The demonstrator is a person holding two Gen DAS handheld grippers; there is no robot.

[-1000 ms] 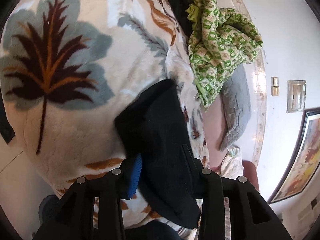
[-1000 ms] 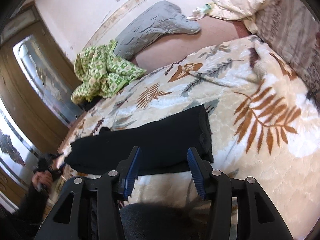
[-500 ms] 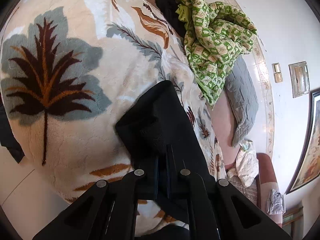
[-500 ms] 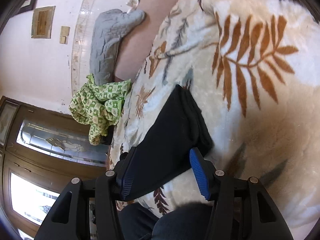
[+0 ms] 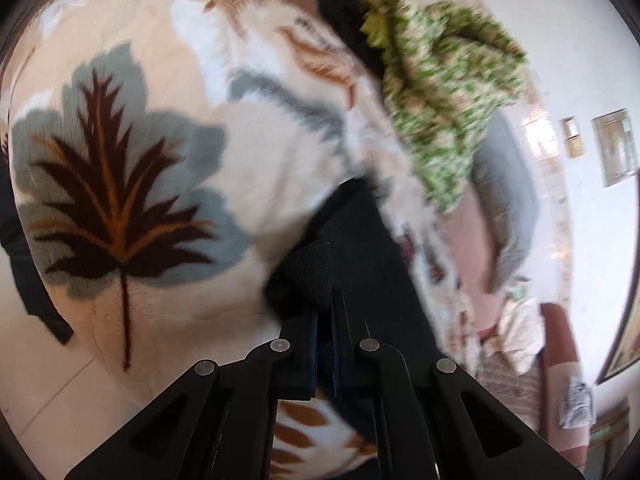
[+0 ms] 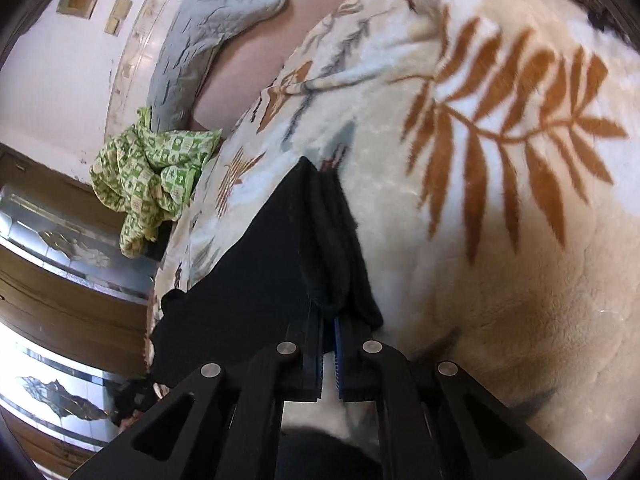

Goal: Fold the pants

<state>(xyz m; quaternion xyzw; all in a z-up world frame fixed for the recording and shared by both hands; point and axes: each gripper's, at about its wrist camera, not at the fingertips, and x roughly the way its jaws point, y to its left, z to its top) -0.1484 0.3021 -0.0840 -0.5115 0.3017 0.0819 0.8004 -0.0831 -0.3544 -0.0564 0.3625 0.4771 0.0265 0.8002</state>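
Observation:
The black pants (image 6: 256,264) lie folded lengthwise as a long strip on a cream blanket with leaf prints (image 6: 500,240). My right gripper (image 6: 328,316) is shut on the near edge of one end of the pants. In the left wrist view the pants (image 5: 360,248) run away from me over the blanket (image 5: 140,160). My left gripper (image 5: 326,316) is shut on the other end of the pants, at its near corner. The view is blurred.
A crumpled green patterned cloth (image 5: 440,92) lies at the far side of the bed, also in the right wrist view (image 6: 152,176). A grey pillow (image 6: 200,40) lies by the wall. A wooden door with glass (image 6: 48,272) stands on the left.
My right gripper has shut on the pants' end; it was open around it before. My left gripper shut on its end half a second earlier and has stayed shut, and its view has shifted.

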